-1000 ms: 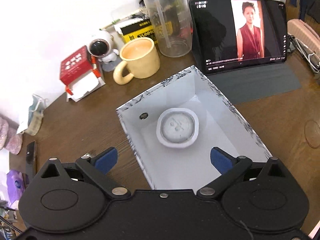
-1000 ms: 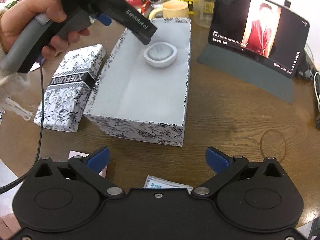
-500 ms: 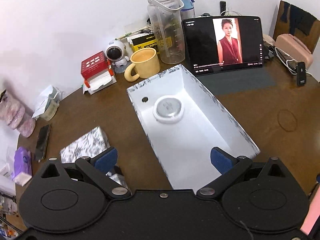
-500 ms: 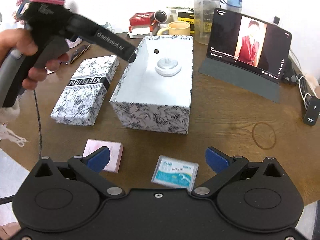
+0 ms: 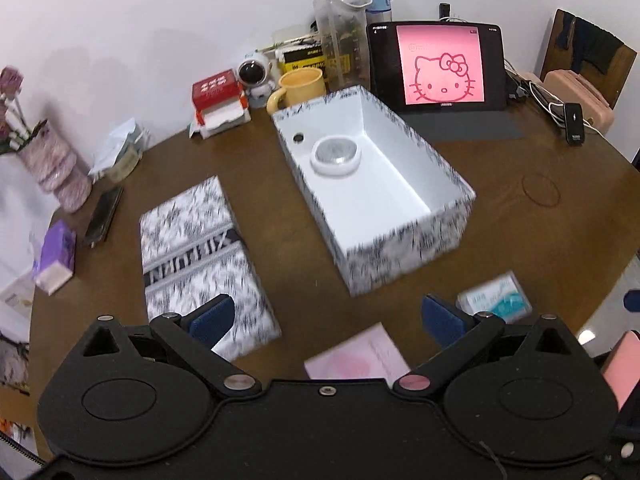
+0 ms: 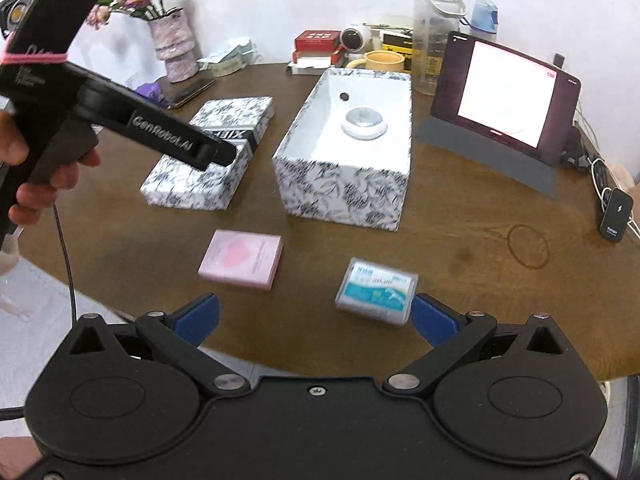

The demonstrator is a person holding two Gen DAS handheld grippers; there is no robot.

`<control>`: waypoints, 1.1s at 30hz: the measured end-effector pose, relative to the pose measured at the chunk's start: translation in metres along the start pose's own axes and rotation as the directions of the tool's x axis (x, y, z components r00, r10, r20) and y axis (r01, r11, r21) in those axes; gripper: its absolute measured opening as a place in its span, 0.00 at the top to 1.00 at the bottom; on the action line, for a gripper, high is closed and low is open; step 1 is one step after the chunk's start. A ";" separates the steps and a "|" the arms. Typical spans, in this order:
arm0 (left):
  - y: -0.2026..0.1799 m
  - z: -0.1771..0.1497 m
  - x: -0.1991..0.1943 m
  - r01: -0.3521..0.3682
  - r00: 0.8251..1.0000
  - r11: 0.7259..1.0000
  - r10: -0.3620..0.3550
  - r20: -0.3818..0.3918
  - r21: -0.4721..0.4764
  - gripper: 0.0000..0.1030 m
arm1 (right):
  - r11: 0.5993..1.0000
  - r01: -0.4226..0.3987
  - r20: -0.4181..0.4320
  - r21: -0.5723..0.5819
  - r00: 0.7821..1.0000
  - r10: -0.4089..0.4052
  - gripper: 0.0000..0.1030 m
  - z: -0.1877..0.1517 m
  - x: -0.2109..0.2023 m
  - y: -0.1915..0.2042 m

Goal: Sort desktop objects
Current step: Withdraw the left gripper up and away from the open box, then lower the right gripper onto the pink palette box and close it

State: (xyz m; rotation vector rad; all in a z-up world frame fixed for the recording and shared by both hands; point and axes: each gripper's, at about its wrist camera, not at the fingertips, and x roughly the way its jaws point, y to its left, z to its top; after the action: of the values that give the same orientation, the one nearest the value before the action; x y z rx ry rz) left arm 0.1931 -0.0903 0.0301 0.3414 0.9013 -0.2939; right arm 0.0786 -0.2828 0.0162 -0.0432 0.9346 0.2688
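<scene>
An open patterned box [image 5: 404, 256] [image 6: 340, 192] with a white inside stands mid-table and holds a round white puck [image 5: 336, 155] [image 6: 364, 122]. Its patterned lid [image 5: 200, 256] [image 6: 192, 188] lies to its left. A pink sticky-note pad [image 6: 241, 259] [image 5: 358, 360] and a clear floss-pick box [image 6: 376, 288] [image 5: 494, 300] lie near the front edge. My left gripper [image 5: 326, 320] is open and empty, high above the pad and lid. My right gripper [image 6: 314, 314] is open and empty, just short of the pad and floss box. The left tool [image 6: 176, 140], held by a hand, hovers over the lid.
Along the back stand a tablet [image 5: 438, 68] on a grey stand, a yellow mug [image 5: 300, 88], a clear jug [image 5: 342, 36], a red tissue box [image 5: 218, 100] and a small robot figure [image 5: 256, 76]. A vase [image 6: 174, 44], phone [image 5: 103, 216] and purple pack [image 5: 56, 256] sit left.
Both grippers have pulled back and up from the box, so the lid, pink pad and floss box have come into view. The tablet screen changed picture. The puck has stayed in the box.
</scene>
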 end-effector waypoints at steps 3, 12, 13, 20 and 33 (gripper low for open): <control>0.000 -0.020 -0.009 -0.002 1.000 1.000 0.002 -0.007 -0.009 0.02 | 1.000 0.001 -0.001 -0.015 1.000 -0.001 0.00 -0.010 -0.005 0.006; 0.001 -0.061 -0.030 -0.016 1.000 1.000 0.016 -0.020 -0.008 0.02 | 0.996 -0.010 -0.011 -0.091 1.000 0.010 0.00 -0.024 -0.007 0.020; 0.002 -0.065 -0.032 -0.017 1.000 1.000 0.017 -0.021 -0.008 0.02 | 0.995 -0.012 -0.013 -0.102 1.000 0.011 0.00 -0.025 -0.007 0.021; 0.007 -0.086 -0.036 -0.033 0.999 0.999 0.033 -0.032 0.003 0.02 | 0.979 -0.046 -0.035 -0.199 0.999 0.040 0.00 -0.017 0.008 0.029; 0.037 -0.103 -0.010 -0.009 0.995 1.000 0.009 -0.095 0.007 0.02 | 0.788 -0.211 -0.161 -0.579 0.977 0.143 0.00 0.025 0.088 0.060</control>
State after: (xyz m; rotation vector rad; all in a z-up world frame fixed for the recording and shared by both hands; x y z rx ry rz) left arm 0.1286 -0.0134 -0.0142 0.3682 0.9925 -0.2744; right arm 0.1335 -0.2020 -0.0345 -0.5596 0.9326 0.7397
